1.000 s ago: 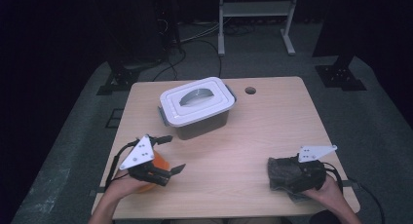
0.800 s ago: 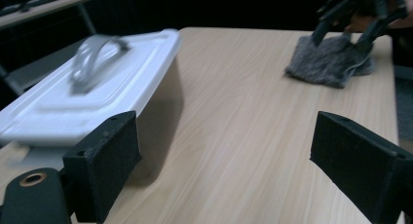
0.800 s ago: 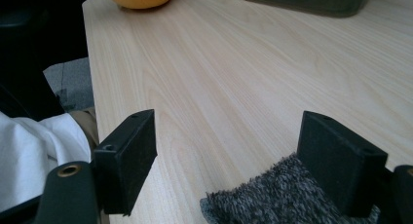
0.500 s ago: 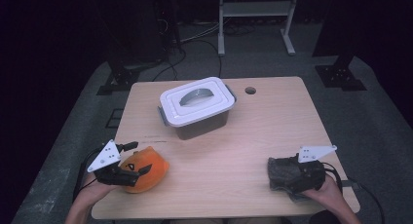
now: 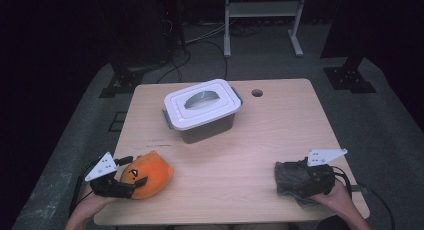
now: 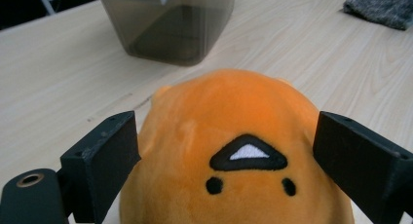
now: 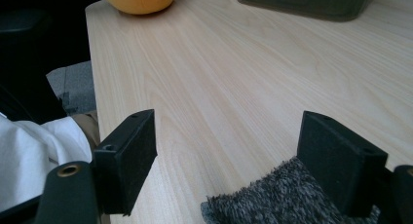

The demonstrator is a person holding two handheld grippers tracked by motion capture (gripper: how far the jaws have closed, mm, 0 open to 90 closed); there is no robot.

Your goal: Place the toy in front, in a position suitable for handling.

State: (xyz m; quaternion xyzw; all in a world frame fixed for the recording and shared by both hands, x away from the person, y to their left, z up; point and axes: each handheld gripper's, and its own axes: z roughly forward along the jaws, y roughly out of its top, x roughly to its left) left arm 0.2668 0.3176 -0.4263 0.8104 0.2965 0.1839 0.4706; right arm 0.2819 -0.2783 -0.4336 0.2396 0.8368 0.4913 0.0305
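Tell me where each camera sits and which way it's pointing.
High view: above the near edge, looking forward and down on the table; both forearms show.
Left gripper view: on the left gripper, facing the orange plush and box; its jaws show.
Right gripper view: on the right gripper, over the grey cloth; its jaws show.
Shared: plush, box.

My high view looks forward and down from above my side of the tabletop (image 5: 280,140), far enough off to take in all four edges and the dark floor beyond. My left gripper view rides low on the left hand-held gripper (image 6: 229,151), very close to the orange plush toy (image 6: 234,136), facing across the wood toward the lidded plastic box (image 6: 170,24). My right gripper view sits just above the tabletop on the right hand-held gripper (image 7: 226,156), facing left along the near edge. All three share the orange plush toy and the box's base; the grey cloth (image 7: 287,199) also appears in each.
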